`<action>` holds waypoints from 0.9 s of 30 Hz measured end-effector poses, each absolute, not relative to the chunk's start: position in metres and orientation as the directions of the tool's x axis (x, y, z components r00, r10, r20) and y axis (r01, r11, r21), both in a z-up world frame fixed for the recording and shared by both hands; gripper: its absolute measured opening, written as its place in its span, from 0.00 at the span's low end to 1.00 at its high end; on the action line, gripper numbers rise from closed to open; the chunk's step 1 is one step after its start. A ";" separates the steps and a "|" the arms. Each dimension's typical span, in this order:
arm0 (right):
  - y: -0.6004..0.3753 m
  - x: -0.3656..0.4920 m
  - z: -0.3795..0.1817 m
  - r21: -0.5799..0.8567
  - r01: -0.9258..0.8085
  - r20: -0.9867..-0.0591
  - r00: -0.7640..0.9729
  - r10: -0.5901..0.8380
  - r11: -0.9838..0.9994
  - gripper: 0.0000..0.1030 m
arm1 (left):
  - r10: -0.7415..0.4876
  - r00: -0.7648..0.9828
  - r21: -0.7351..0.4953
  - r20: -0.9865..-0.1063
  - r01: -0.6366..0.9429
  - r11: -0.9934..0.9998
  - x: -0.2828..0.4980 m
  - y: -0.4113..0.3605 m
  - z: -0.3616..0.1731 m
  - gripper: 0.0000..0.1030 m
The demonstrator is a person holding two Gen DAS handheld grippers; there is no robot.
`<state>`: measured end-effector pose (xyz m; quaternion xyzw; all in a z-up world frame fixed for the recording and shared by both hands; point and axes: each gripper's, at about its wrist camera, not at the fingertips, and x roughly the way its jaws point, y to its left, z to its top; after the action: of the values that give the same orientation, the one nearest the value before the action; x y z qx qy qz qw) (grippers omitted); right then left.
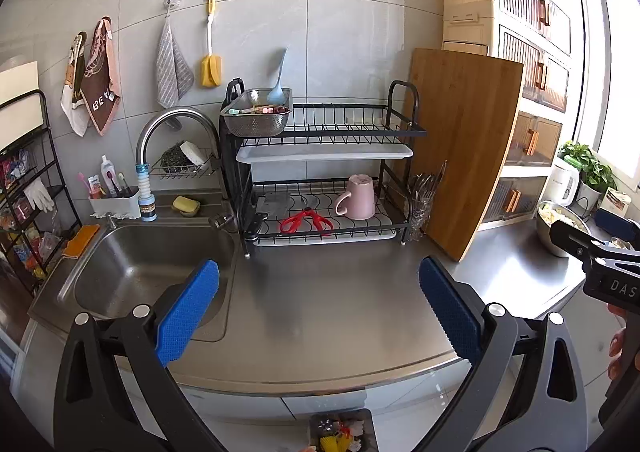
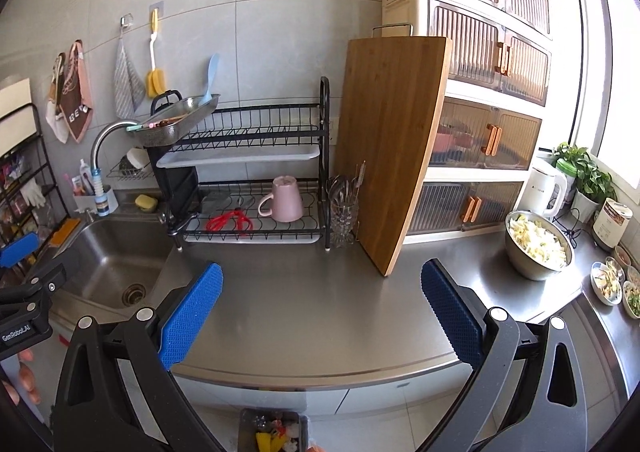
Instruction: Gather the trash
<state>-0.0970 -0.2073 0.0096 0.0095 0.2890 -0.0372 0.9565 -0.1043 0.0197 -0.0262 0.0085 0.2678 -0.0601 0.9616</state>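
Observation:
My left gripper is open above the steel counter, nothing between its blue pads. My right gripper is also open over the same counter, empty. A trash bin with yellow, red and white scraps stands on the floor below the counter edge, and the bin shows again at the bottom of the right wrist view. In the left wrist view the right gripper's body shows at the right edge, a hand below it. No loose trash shows on the counter in front of either gripper.
A sink lies left. The black dish rack holds a pink mug, red scissors and a colander. A wooden cutting board leans upright. A steel bowl of chopped vegetables, small dishes and a kettle stand right.

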 end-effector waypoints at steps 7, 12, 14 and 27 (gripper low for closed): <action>-0.208 -0.097 0.012 -0.005 0.079 -0.549 0.833 -0.068 0.997 0.97 | -0.110 0.849 -0.016 -0.517 0.119 0.993 -0.103 0.021 -0.026 0.92; -0.209 -0.097 0.012 -0.006 0.078 -0.552 0.831 -0.069 0.997 0.97 | -0.107 0.848 -0.009 -0.520 0.120 0.993 -0.102 0.019 -0.027 0.92; -0.209 -0.096 0.012 -0.005 0.082 -0.552 0.831 -0.071 0.997 0.97 | -0.106 0.847 -0.008 -0.521 0.119 0.993 -0.102 0.018 -0.027 0.92; -0.210 -0.095 0.009 -0.010 0.083 -0.564 0.822 -0.074 0.997 0.97 | -0.104 0.844 0.000 -0.526 0.122 0.992 -0.103 0.017 -0.028 0.92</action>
<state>-0.0945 -0.2101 0.0090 0.0076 0.2952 -0.0410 0.9545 -0.1027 0.0172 -0.0276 0.0166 0.2727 -0.0591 0.9601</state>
